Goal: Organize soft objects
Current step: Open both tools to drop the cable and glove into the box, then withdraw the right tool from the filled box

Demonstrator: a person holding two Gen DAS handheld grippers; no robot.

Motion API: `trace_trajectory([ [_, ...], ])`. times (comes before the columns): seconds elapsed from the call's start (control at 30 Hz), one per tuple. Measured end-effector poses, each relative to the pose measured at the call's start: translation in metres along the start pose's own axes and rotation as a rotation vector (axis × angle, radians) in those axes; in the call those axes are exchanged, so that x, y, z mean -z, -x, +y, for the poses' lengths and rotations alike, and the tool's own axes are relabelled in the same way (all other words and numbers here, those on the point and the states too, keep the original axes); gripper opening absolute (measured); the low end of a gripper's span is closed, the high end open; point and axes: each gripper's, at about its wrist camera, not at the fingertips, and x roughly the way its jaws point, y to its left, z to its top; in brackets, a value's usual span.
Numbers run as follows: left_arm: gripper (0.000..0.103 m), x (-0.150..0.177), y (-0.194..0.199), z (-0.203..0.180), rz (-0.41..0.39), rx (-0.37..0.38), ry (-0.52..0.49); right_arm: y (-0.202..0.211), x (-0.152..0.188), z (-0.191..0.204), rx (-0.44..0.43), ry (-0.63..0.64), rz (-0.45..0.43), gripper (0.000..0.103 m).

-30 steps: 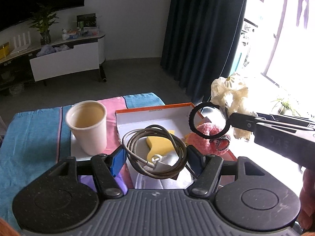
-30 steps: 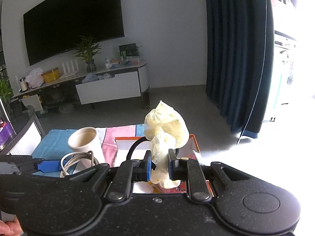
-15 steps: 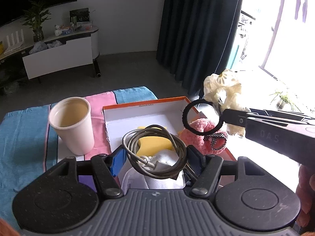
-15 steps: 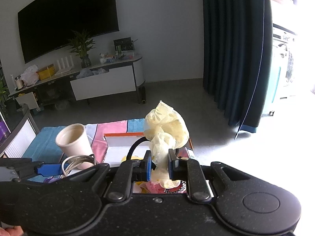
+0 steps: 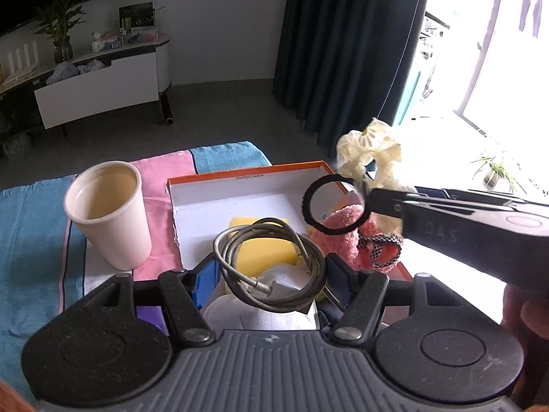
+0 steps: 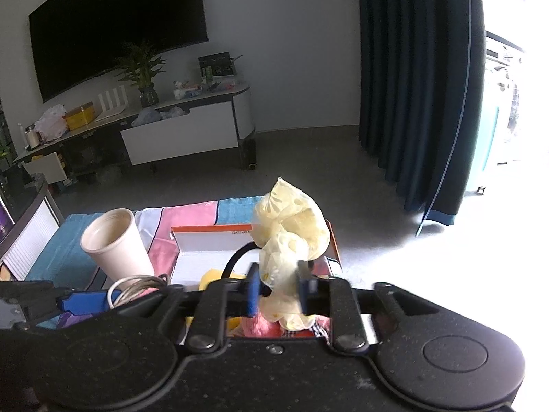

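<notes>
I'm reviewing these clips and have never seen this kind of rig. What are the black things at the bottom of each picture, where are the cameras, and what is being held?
No robot here: a person carries a hand-held gripper in each hand, and each has a fisheye camera looking along its fingers.

The left hand-held gripper holds a coiled grey cable. The right hand-held gripper has a pale yellow scrunchie and a black hair tie between its blue pads; its jaws have just been opening, so a release seems underway.

Below is an orange-rimmed box with a pink fluffy item and something yellow. A cream cup stands beside it on a striped cloth.
</notes>
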Motion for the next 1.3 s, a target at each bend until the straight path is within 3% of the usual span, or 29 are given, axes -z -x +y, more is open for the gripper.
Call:
trace_trajectory([
  [0.07, 0.067, 0.0, -0.002, 0.0, 0.003, -0.001, 0.003, -0.005, -0.001, -0.003, -0.008, -0.012, -0.003, 0.051],
  [0.5, 0.068, -0.002, -0.013, -0.01, 0.026, 0.025, 0.018, 0.024, 0.001, -0.032, 0.029, -0.079, -0.1, 0.056],
  [0.6, 0.08, -0.003, -0.014, -0.012, 0.022, 0.065, 0.038, 0.035, 0.002, -0.033, 0.023, -0.079, -0.12, 0.056],
  [0.8, 0.083, -0.003, -0.007, -0.011, 0.006, 0.099, 0.065, 0.054, 0.006, -0.028, 0.026, -0.065, -0.141, 0.056],
  [1.17, 0.103, 0.002, 0.039, -0.007, -0.034, -0.005, 0.077, 0.091, 0.02, -0.017, 0.055, -0.022, -0.145, 0.067],
  [1.3, 0.103, 0.012, 0.057, -0.008, -0.034, -0.06, 0.091, 0.105, 0.031, -0.015, 0.063, -0.016, -0.132, 0.069],
])
